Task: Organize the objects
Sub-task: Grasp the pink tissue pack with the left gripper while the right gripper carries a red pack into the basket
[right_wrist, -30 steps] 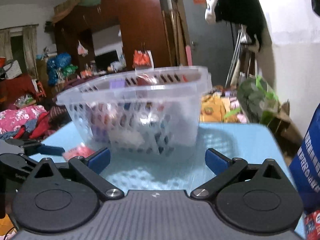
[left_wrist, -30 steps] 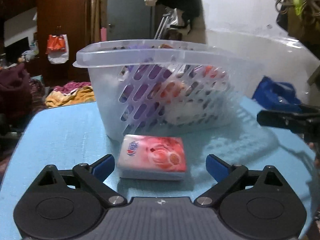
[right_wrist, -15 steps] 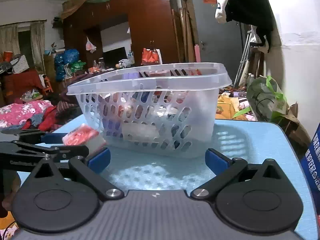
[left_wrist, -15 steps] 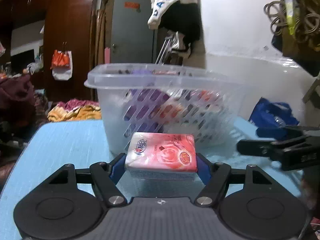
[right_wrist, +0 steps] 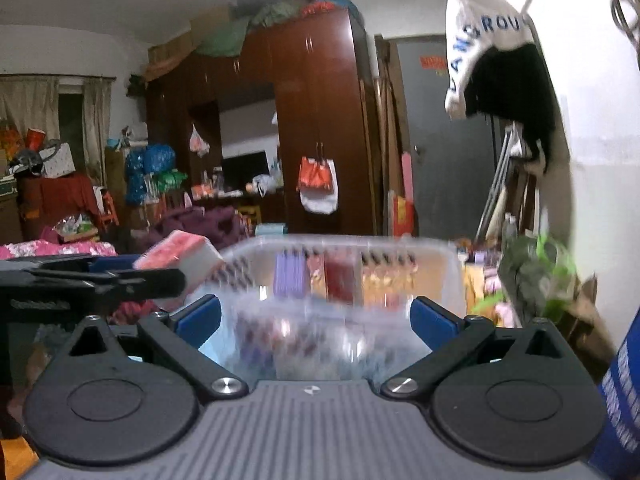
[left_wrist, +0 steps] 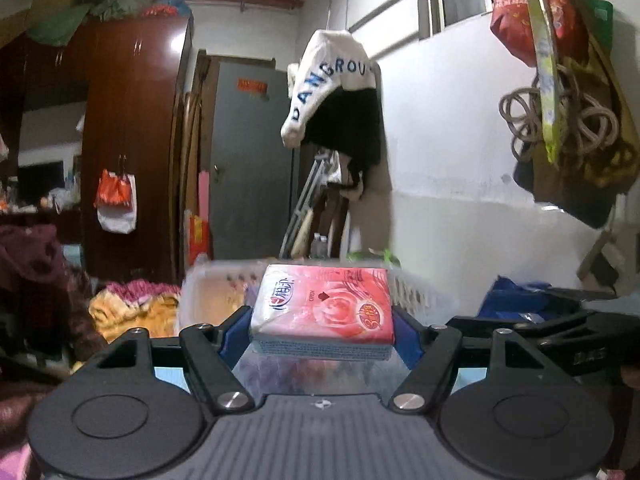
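Observation:
A pink tissue pack [left_wrist: 322, 308] with a rose print hangs in the air, and my left gripper [left_wrist: 320, 330] is shut on it, blue pads pressing its two short ends. Just behind and below it stands the clear plastic basket [left_wrist: 420, 294], only its rim showing. In the right wrist view the basket [right_wrist: 436, 256] is blurred and holds several packets. My right gripper [right_wrist: 316, 316] is open in front of it with nothing between its fingers. The left gripper [right_wrist: 152, 274] enters from the left there, carrying the pack [right_wrist: 180, 250] level with the basket's rim.
The basket rests on a light blue table [right_wrist: 216, 350]. A blue bag [right_wrist: 624, 392] stands at the right edge. Behind are a dark wardrobe [right_wrist: 320, 120], a grey door [left_wrist: 248, 160], hanging clothes [left_wrist: 336, 92] and piles of cloth [left_wrist: 132, 308].
My left gripper closed on the tissue pack where it lay on the table and lifted it to the height of the basket's rim. The right gripper rose too, still open.

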The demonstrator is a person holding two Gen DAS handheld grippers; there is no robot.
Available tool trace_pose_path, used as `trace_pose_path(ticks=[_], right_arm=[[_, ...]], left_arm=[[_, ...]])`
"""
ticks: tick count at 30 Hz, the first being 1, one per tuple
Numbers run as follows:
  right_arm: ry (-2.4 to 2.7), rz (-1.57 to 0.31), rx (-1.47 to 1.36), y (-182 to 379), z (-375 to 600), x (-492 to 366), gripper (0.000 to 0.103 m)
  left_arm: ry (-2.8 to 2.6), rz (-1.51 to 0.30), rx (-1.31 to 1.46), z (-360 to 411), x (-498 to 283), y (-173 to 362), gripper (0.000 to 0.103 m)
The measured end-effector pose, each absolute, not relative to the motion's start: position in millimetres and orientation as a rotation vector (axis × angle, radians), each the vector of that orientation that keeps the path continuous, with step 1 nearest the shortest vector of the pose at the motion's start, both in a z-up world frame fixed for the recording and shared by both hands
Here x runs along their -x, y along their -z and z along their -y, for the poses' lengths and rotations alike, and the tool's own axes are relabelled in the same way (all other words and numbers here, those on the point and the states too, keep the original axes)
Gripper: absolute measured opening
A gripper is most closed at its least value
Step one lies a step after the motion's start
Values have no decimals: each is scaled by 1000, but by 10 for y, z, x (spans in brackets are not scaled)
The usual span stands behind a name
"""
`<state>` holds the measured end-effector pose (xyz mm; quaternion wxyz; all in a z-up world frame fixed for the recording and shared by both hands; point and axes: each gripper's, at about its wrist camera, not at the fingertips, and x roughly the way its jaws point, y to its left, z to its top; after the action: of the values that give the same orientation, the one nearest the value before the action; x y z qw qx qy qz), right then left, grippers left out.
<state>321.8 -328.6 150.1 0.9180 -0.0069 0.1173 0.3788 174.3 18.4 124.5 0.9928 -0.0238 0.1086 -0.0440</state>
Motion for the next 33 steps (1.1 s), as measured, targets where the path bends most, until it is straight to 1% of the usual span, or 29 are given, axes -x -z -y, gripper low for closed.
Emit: trace_pose_path(ticks=[4,6,10,14,16,17,18,22,28,33], right_arm=[[-723,-204,64,-1738,3168,-3377,103],[-705,-215,86,-1803,3086,-3532,103],[-667,-261,135,-1765,2935,-3812,103],[-653,-295,122,-1653,2927,-3918,103],[-646,-297,119,-1628,2925,-3939,103],[-637,-296,123,-1618,2920,-3953,103],[-632,-297,130,-1613,2913,-3977,103],[-623,-308,150,-1573,2904,-3914,103],[-642,-297,111,-1586,2958,-3761,103],[-590,-256,191,-1506,2891,-3632,103]], left_arm=[[44,-213,28,-172,-2006,-1473,75],[34,-231,35,-183,-2180,-1539,75],[10,-289,56,-228,-2530,-1597,75],[5,-301,82,-298,-2743,-1569,77],[-20,-319,105,-362,-2834,-1529,91],[-44,-336,115,-390,-2894,-1511,101],[-53,-354,118,-417,-2929,-1482,103],[-68,-359,98,-487,-2847,-1381,103],[-18,-309,128,-535,-2534,-1358,103],[-14,-288,142,-527,-2398,-1355,103]])
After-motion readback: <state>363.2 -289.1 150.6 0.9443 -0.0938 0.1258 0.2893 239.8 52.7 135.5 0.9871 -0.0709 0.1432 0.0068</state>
